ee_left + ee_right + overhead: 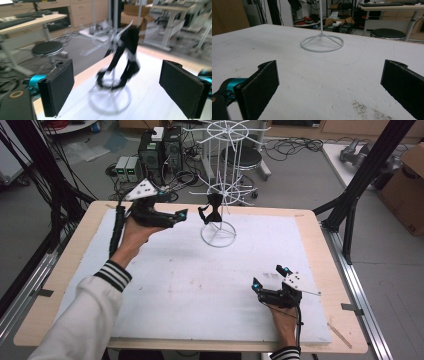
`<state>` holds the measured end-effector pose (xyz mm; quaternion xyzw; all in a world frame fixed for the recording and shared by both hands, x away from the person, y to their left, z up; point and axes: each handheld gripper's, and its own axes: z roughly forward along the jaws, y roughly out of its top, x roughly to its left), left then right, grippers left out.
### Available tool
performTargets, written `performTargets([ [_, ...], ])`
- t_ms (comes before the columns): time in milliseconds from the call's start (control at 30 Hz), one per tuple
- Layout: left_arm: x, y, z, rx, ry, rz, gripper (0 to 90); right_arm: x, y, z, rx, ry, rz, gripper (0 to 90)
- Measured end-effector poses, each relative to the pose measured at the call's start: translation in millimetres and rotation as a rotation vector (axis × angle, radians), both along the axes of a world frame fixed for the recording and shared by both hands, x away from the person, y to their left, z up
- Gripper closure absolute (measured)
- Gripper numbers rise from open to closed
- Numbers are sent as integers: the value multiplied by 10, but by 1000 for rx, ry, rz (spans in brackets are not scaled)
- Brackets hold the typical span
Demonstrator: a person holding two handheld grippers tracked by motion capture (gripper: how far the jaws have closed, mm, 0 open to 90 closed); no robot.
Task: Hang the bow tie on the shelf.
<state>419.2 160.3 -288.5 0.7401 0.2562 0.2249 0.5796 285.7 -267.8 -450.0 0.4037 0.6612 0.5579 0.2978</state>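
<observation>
A white-topped bench (200, 290) carries a wire rack (219, 185) at its far middle, a black bow tie (212, 215) hanging low on it. The left claw (183, 215), jaws apart, hovers just beside the tie; the right claw (270, 277), also apart and empty, rests near the bench's front right. A careless tug could likely tip the light rack.

Everything sits around the table's white mat (200, 285). Past its far edge, on the grey floor, stand two black computer towers (160, 150) with a tangle of cables, and just right of them a round black stool (241, 156). Off the mat's far right corner rests a cardboard box (407, 185). Black frame posts (367, 167) rise beside it.
</observation>
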Motion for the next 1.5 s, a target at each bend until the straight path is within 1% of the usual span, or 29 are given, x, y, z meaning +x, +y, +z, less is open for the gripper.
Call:
performTargets([
  [67,-61,158,-87,26,-3,3,132,-7,5,0,-7,-9,-3,6],
  [133,-137,353,-192,26,0,22,132,-6,-7,0,3,-8,-1,6],
  [167,-177,454,-244,21,-7,30,132,-1,-15,-1,5,-10,-1,6],
  [200,-238,570,-307,19,-19,59,131,1,-15,-1,13,-4,-3,6],
  [233,-280,639,-342,21,-31,74,131,0,-16,-1,12,-5,-2,6],
  [333,-478,916,-501,-19,-70,102,133,-7,-7,0,4,-9,0,6],
  [367,-544,983,-552,-29,-83,110,133,-7,-6,0,5,-9,0,6],
  [433,-675,1099,-653,-26,-115,125,133,-1,-13,-1,6,-13,-2,6],
  [467,-721,1137,-693,-23,-124,133,133,-2,-14,-1,9,-12,-2,6],
  [500,-781,1182,-747,-25,-130,143,133,-1,-14,-2,11,-13,-2,6],
  [567,-881,1257,-869,-43,-139,164,133,-5,-14,-1,11,-11,-5,6],
  [600,-920,1285,-932,-58,-139,174,133,-9,-13,-2,14,-9,-7,6],
  [667,-983,1322,-1078,-110,-132,200,133,-13,-15,-2,17,-12,-10,6],
  [733,-1020,1308,-1199,-148,-124,220,133,-13,-22,-2,14,-20,-9,6],
  [767,-1029,1294,-1238,-151,-116,220,133,-17,-20,-3,16,-21,-10,6],
  [800,-1034,1271,-1282,-143,-113,216,133,-25,-18,-4,18,-22,-14,6],
  [900,-1058,1203,-1373,-113,-132,212,133,-42,-10,-5,12,-35,-17,6],
  [967,-1078,1168,-1418,-124,-144,209,133,-40,-10,-5,9,-40,-17,6],
  [1067,-1093,1139,-1480,-115,-164,213,133,-42,-13,-6,11,-39,-18,6],
  [1133,-1091,1124,-1519,-104,-158,219,133,-44,-15,-6,20,-39,-23,6],
  [1167,-1082,1119,-1538,-96,-142,223,132,-42,-20,-7,16,-44,-23,6],
  [1200,-1075,1117,-1569,-101,-128,219,131,-42,-21,-7,19,-44,-22,6],
  [1267,-1069,1121,-1620,-109,-118,225,130,-44,-21,-7,21,-40,-23,6],
  [1300,-1069,1121,-1620,-109,-118,225,132,-44,-21,-7,22,-40,-23,5],
  [1333,-1080,1141,-1632,-132,-122,242,134,-44,-22,-7,21,-40,-24,6],
  [1400,-1089,1159,-1640,-152,-131,245,136,-41,-20,-7,17,-43,-23,6],
  [1433,-1095,1161,-1643,-157,-134,246,137,-44,-15,-7,17,-40,-23,6],
  [1467,-1097,1165,-1646,-159,-137,247,138,-41,-15,-7,8,-48,-20,6],
  [1500,-1096,1167,-1646,-162,-135,251,139,-47,-7,-6,9,-41,-20,6],
])
